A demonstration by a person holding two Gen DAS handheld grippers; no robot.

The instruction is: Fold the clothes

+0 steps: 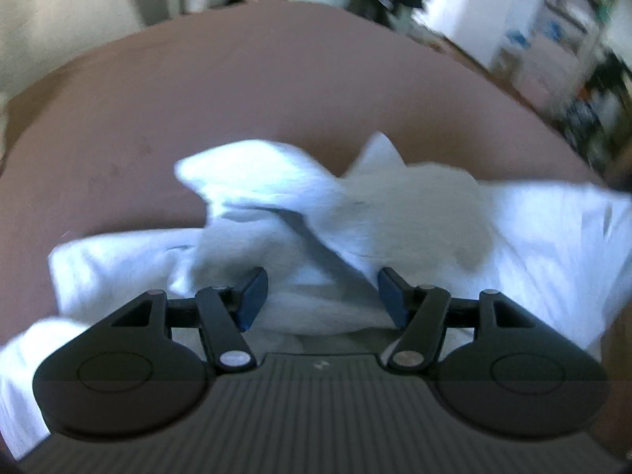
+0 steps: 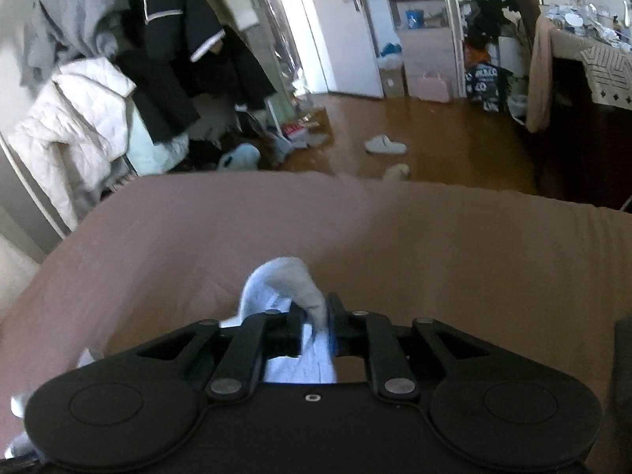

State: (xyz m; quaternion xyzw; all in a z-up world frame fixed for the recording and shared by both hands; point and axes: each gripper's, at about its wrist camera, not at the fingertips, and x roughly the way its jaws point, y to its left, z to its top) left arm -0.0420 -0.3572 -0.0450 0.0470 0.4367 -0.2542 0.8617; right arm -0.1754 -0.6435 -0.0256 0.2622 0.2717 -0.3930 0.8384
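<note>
A crumpled white garment (image 1: 300,213) lies on the pinkish-brown bed sheet (image 1: 237,91), bunched in folds with a grey-shaded patch at its middle. My left gripper (image 1: 322,296) is open just above the garment's near part, with cloth lying between and below its blue pads (image 1: 252,296). The left wrist view is blurred by motion. My right gripper (image 2: 316,326) is shut on a fold of the white garment (image 2: 292,288), which sticks up between the fingers above the sheet (image 2: 434,260).
The bed's far edge drops to a wooden floor (image 2: 434,130) with slippers (image 2: 385,145) and scattered items. Hanging coats and a white quilted jacket (image 2: 71,118) crowd the left. A door (image 2: 339,27), shelves and a cluttered table (image 2: 592,39) stand at the back right.
</note>
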